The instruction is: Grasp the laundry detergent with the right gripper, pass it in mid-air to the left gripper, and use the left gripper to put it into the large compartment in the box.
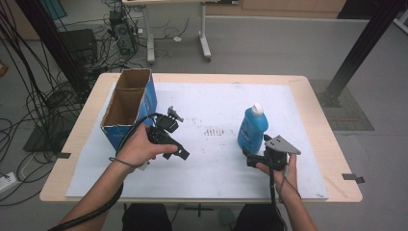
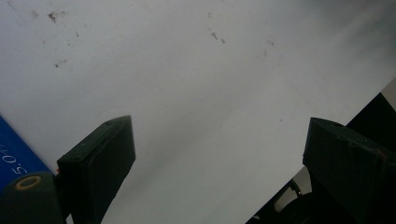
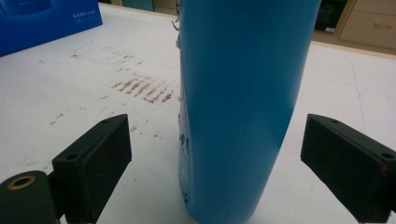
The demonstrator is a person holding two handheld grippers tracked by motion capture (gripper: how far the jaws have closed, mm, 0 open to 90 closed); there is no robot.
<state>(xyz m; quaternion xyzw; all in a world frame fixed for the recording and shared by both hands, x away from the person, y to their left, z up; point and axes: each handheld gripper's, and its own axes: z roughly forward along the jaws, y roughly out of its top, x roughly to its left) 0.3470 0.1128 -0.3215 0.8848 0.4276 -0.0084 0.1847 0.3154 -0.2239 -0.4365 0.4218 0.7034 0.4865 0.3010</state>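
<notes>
A blue bottle [image 1: 252, 127] with a white cap stands upright on the white sheet [image 1: 216, 168], right of centre. My right gripper [image 1: 257, 149] is held just in front of it. In the right gripper view the bottle [image 3: 238, 93] rises between the jaws of the right gripper [image 3: 217, 158], which stand wide apart with a gap on each side, so the pads do not touch it. My left gripper [image 1: 177, 151] hovers beside the open blue cardboard box [image 1: 127, 103], tilted down at the sheet. The left gripper [image 2: 219, 158] is open with nothing between its jaws.
The box [image 3: 42, 18] stands at the table's left side, and its blue corner [image 2: 14, 158] lies close to my left jaw. Reddish-brown smears [image 1: 214, 131] mark the sheet's middle. Cables, a black frame post [image 1: 356, 53] and a desk stand on the floor beyond.
</notes>
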